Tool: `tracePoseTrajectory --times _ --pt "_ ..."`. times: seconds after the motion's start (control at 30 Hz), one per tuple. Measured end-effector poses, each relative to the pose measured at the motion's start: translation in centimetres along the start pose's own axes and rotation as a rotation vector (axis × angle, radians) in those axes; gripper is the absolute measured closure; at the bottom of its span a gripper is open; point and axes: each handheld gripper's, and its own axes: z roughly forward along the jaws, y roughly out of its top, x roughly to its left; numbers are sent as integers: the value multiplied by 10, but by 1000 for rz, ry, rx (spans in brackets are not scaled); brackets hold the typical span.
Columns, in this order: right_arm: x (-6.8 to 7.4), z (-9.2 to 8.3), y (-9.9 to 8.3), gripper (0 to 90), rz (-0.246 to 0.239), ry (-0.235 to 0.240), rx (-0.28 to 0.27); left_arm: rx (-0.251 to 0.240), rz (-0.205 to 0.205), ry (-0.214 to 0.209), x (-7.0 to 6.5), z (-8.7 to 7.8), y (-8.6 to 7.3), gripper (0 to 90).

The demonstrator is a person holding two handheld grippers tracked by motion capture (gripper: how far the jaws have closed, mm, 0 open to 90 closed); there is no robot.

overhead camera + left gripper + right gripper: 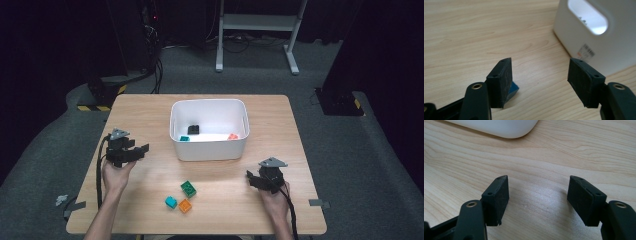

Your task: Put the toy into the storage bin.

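While both grippers are hovering over the table (150, 107), three small toy bricks are lying in a loose cluster near the front edge, about midway between the two hands. The green brick (188, 188) is sitting farthest from that edge; it is square, dark green, and is showing raised studs on its top face. The teal brick (171, 202) is lying just beside it toward the front left, and the orange brick (185, 205) is lying just beside the teal one, nearest the front edge. All three are resting flat on the wood, free of any grip.

The left gripper (141, 150) is being held near the left edge, level with the front wall of the white bin (210, 150), and is pointing toward it. In the left gripper view its jaws are standing clearly apart with bare wood between them; a blue-teal corner is peeking out from behind the left pad (503, 82).

The right gripper (253, 179) is being held near the front right corner. In the right gripper view its jaws are standing wide apart, with nothing between them.

The bin is standing at the centre of the table, toward the back edge, and is containing a black brick (193, 129), a second teal piece (184, 138) and an orange piece (232, 136).
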Motion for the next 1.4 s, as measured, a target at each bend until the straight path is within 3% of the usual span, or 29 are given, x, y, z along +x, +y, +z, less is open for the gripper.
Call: tracePoseTrajectory --times 0.17,0.57,0.67,1.13,1.4 --pt "0 0 0 335 0 0 0 10 -20 33 10 13 -10 351" --pt "0 0 0 335 -2 0 0 50 -2 97 19 40 -20 323" --pt "0 0 0 335 -2 0 0 54 -14 109 22 45 -21 323" --pt "0 0 0 337 -5 -3 0 70 -36 147 31 59 -30 335" --pt "0 0 0 338 -5 -2 -1 64 -51 145 34 62 -37 346"
